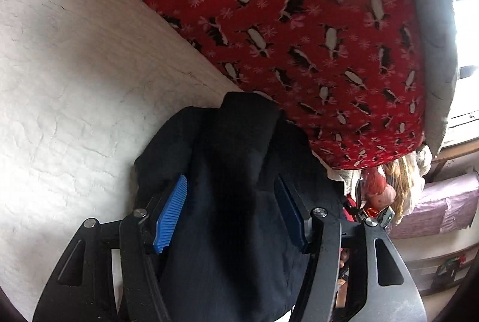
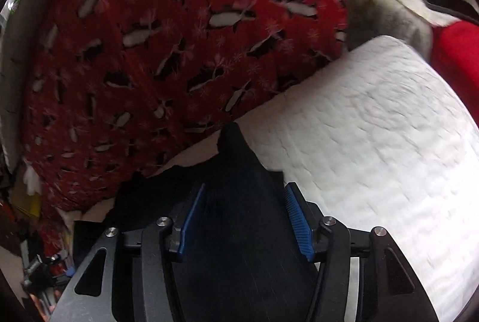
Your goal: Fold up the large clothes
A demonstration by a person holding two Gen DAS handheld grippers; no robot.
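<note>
Dark garment (image 1: 227,202) lies bunched on the white bed (image 1: 74,82) between both claws; left claw (image 1: 232,214) and right claw (image 2: 244,220) stand parted, pads off cloth. Folding judged unfinished.

Window glare; motion blur; fisheye warping

the white bedspread (image 1: 74,76) lies bare and open to the left of the dark garment (image 1: 233,187) in the left view, and to its right (image 2: 374,148) in the right view. ahead, the red penguin blanket (image 1: 299,31) rises as a bulky heap and blocks the way. clutter (image 1: 386,190) crowds the bed's far edge.
</note>
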